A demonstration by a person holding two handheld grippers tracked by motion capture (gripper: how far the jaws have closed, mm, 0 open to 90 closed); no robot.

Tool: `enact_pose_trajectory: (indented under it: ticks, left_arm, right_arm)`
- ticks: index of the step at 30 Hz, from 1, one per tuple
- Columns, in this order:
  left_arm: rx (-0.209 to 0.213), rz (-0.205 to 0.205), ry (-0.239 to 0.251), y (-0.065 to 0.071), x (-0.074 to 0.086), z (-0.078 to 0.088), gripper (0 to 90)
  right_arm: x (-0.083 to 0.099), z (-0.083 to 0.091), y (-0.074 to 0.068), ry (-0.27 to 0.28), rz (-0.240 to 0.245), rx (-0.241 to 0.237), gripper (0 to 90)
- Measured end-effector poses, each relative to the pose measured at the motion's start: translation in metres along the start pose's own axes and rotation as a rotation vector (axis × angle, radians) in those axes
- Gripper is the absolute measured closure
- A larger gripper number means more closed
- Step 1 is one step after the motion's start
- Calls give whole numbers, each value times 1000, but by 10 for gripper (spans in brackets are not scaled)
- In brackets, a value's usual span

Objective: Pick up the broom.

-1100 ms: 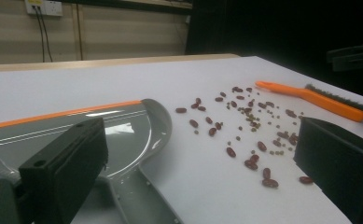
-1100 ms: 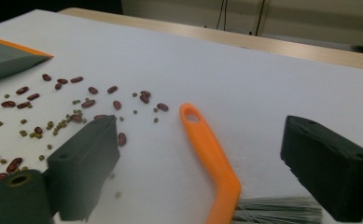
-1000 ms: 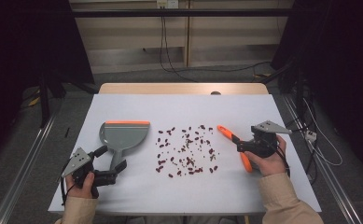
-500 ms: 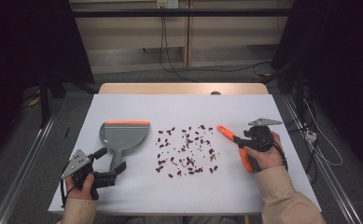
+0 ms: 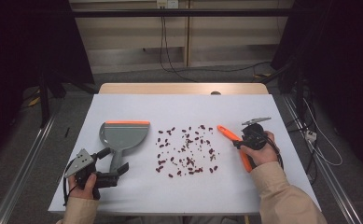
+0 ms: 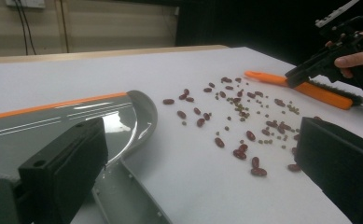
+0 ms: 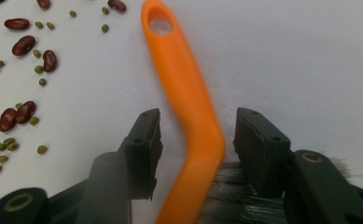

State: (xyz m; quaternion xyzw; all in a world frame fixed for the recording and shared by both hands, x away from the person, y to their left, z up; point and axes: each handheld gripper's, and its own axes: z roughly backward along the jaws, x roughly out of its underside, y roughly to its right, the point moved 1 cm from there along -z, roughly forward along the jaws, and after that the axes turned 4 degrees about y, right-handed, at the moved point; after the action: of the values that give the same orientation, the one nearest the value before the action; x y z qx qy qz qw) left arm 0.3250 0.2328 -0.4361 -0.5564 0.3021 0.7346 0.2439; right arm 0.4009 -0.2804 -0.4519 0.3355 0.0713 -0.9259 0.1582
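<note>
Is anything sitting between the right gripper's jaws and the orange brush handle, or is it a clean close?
Nothing visible blocks it. The right gripper, its jaws just closing, straddles the brush handle with bare gaps on both sides. The beans lie clear, off to the handle's side.

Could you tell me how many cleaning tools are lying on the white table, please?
2. A grey plastic dustpan with an orange lip lies left of the scattered beans, by the left gripper. An orange-handled brush with dark bristles lies to their right, between the right gripper's jaws.
</note>
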Motion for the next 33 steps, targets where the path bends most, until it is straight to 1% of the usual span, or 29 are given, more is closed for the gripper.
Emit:
enact_pose_trajectory:
  ticks: [2,3,4,5,6,7,9,11,13,14,16,17,18,21,22,24,26,27,30,33]
  left_arm:
    - [1,5,3,0,-1,0,24]
    - [-1,9,2,0,-1,0,25]
    - [-1,10,5,0,-1,1,24]
    - [-1,2,4,0,-2,1,24]
    - [1,1,3,1,-2,1,24]
    - [1,2,4,1,-2,1,23]
    - [4,1,5,0,-2,0,24]
    - [5,3,4,0,-2,0,25]
    - [1,5,6,0,-2,0,25]
    - [1,5,8,0,-2,0,25]
    - [5,0,10,0,-3,0,24]
    - [2,-1,8,0,-3,0,24]
    - [5,-1,7,0,-3,0,24]
    - [7,-5,9,1,-3,-1,24]
    - [8,-6,7,1,-3,-1,25]
    - [10,-10,1,1,-3,-1,25]
    - [10,-12,2,1,-3,-1,25]
    - [11,-13,2,1,-3,-1,25]
    - [14,-7,2,1,-3,-2,25]
    - [15,-15,2,2,-3,-2,25]
  right_arm:
    - [1,-3,1,-11,-25,-27,529]
    - [2,-4,1,-14,-25,-33,528]
    - [1,-5,0,-14,-19,-32,537]
    - [0,-6,-1,-19,-14,-22,555]
    - [-1,-6,-2,-19,-9,-21,556]
    - [-1,-7,-4,-27,-10,-10,561]
    - [-1,-7,-4,-27,-1,-11,564]
    - [-1,-7,-2,-31,-13,-13,606]
    - [-2,-7,0,-40,-21,-16,626]
    - [-3,-7,0,-51,-22,-13,630]
    - [-6,-9,-2,-75,-10,-5,636]
    - [-8,-9,-2,-93,-15,-2,638]
    - [-10,-10,-3,-104,-6,3,643]
    - [-13,-11,-2,-126,-12,-4,651]
    - [-13,-11,-1,-136,-27,-11,657]
    - [-15,-12,0,-148,-29,-15,684]
    - [-17,-13,1,-160,-36,-18,692]
    - [-18,-13,1,-166,-30,-17,694]
    - [-18,-13,0,-164,-32,-17,697]
    - [-17,-12,1,-158,-38,-18,698]
